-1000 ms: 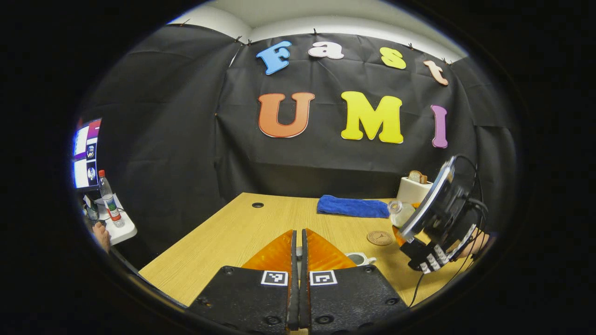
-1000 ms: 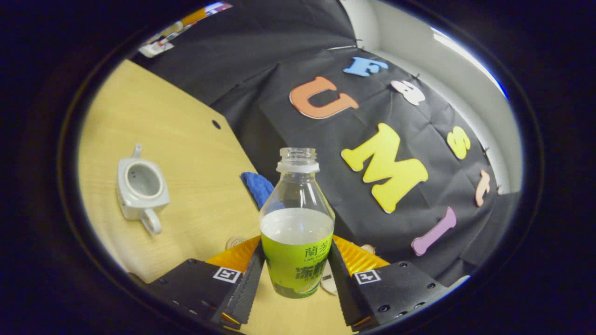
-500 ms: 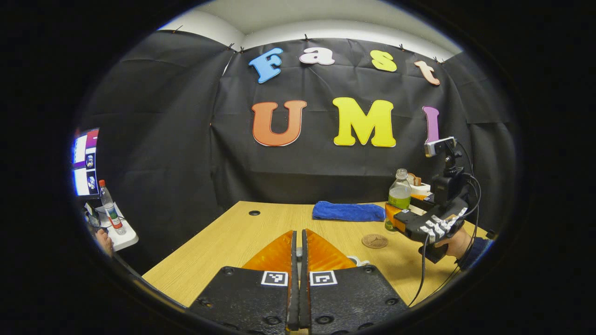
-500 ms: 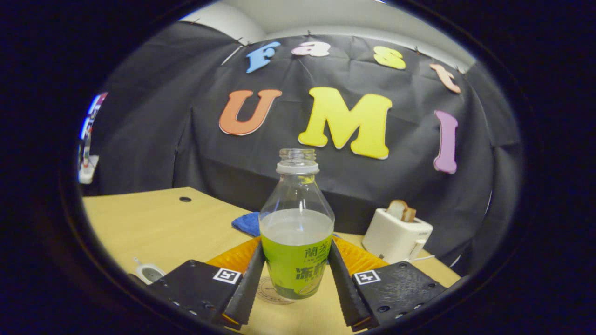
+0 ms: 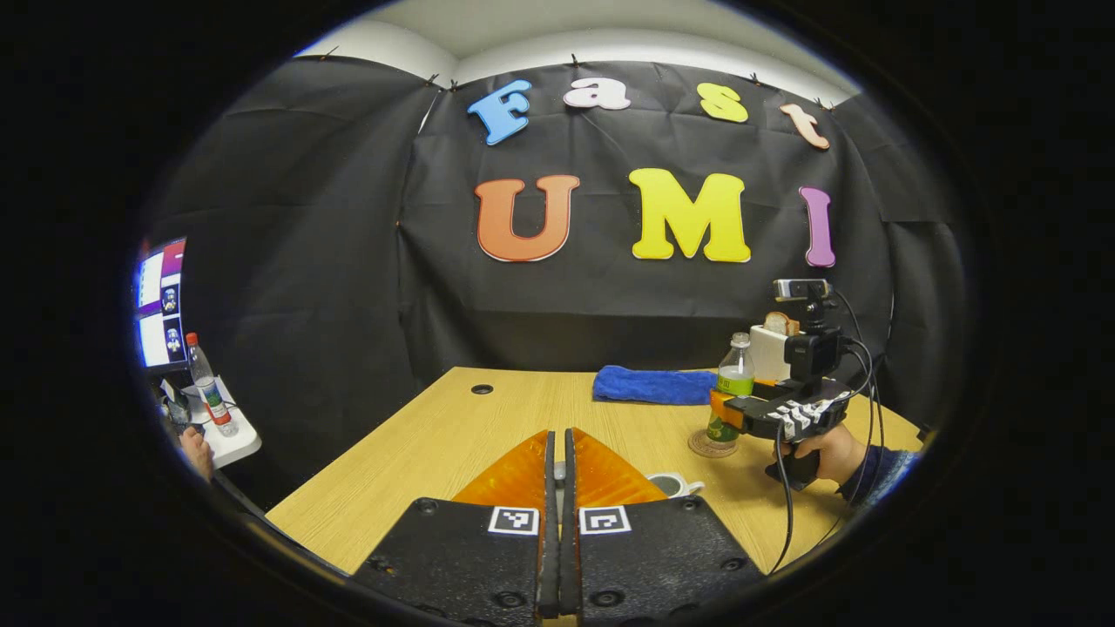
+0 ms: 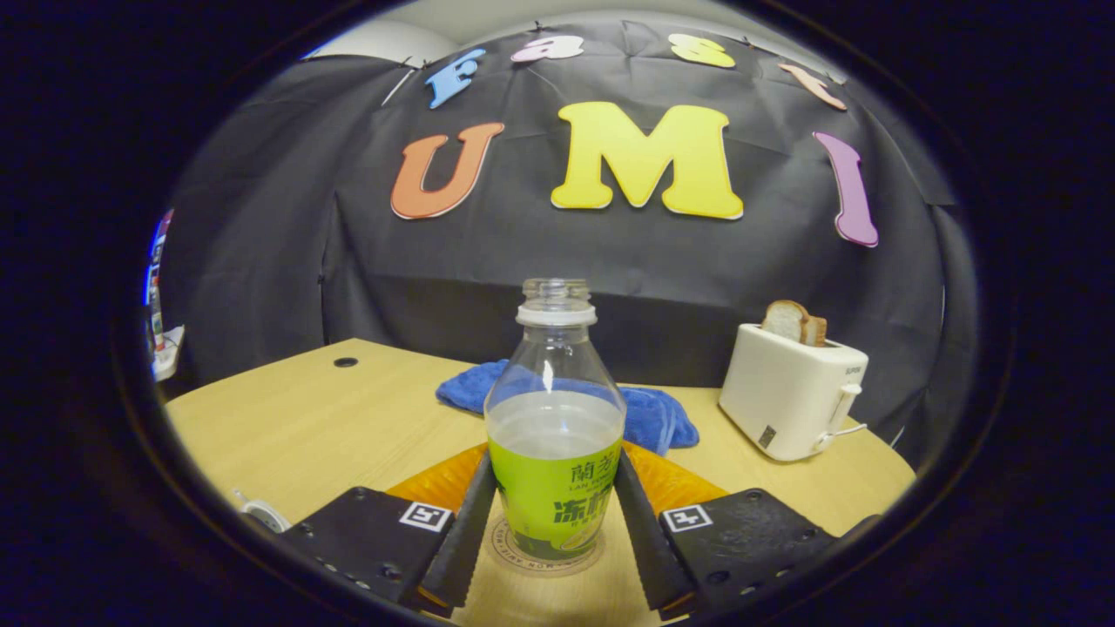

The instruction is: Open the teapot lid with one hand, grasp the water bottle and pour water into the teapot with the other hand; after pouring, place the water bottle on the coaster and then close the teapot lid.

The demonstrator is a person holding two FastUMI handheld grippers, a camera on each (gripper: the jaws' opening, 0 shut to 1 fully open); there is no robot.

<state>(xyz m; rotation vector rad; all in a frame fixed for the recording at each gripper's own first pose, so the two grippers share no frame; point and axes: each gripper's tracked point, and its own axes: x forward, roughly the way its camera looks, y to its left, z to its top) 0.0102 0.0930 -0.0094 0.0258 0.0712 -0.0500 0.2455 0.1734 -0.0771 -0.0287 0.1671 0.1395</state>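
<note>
Bottle (image 6: pixel 555 418) stands on the coaster (image 6: pixel 544 557), your right tool (image 6: pixel 549 522) clamping it; your left tool (image 5: pixel 557 488) is pinched closed.

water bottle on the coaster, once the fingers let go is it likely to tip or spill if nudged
The water bottle is tall and narrow, so a nudge could probably tip it. It has no cap, so tipping would likely spill. It looks roughly half full, which keeps weight low and may steady it on the coaster.

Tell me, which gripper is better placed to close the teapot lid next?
Probably the left gripper: it is shut on something small, likely the lid, and hangs just beside the open teapot. The right gripper is clamped on the bottle over the coaster.
</note>
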